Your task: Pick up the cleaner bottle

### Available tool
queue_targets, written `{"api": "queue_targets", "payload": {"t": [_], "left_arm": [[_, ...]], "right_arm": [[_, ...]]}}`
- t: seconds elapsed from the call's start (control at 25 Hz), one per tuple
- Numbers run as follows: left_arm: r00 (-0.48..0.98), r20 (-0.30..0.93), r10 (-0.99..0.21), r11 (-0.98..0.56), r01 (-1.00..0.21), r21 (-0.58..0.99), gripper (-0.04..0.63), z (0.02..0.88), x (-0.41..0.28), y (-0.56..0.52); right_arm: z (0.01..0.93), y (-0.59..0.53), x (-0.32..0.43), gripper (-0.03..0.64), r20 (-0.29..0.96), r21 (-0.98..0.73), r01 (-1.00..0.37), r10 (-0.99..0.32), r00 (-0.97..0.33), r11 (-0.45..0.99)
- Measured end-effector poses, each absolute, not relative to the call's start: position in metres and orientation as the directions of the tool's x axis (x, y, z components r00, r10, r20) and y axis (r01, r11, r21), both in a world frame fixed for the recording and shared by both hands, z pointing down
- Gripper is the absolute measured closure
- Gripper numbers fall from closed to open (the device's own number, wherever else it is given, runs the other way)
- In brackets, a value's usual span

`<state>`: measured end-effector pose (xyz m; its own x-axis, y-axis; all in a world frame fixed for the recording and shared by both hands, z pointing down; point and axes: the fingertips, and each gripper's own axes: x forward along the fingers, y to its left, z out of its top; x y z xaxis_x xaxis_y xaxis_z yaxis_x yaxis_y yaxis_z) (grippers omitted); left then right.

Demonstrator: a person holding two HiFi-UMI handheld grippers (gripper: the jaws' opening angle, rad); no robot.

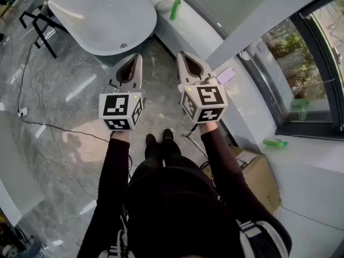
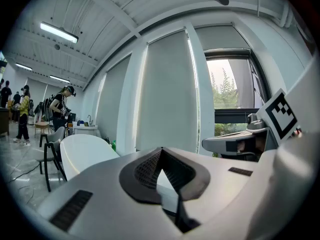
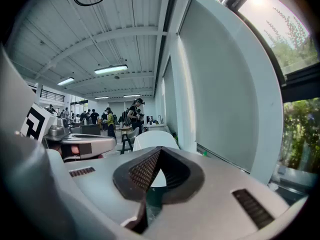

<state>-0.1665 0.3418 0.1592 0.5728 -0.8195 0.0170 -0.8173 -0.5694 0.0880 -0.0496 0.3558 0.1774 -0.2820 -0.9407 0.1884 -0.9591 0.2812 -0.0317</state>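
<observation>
Holding left gripper (image 1: pixel 136 58) and right gripper (image 1: pixel 181 55) about level, both closed and empty, well apart from the green bottle (image 1: pixel 176 7) on the ledge (image 1: pixel 194 30), likely readying an approach.

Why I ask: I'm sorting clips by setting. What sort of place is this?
Likely a large open workshop or lab with a mock bathroom corner: a white bathtub on glossy floor, a green bottle on the ledge behind it, and people standing farther off.
</observation>
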Motion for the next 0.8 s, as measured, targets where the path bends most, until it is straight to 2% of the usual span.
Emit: {"api": "queue_targets", "payload": {"t": [0.8], "left_arm": [[0.592, 0.007, -0.806, -0.588, -0.802, 0.105, 0.588, 0.156, -0.178, 0.350]], "right_arm": [[0.187, 0.366, -0.052, 0.615, 0.200, -0.081, -0.969, -0.948, -0.247, 0.235]]}}
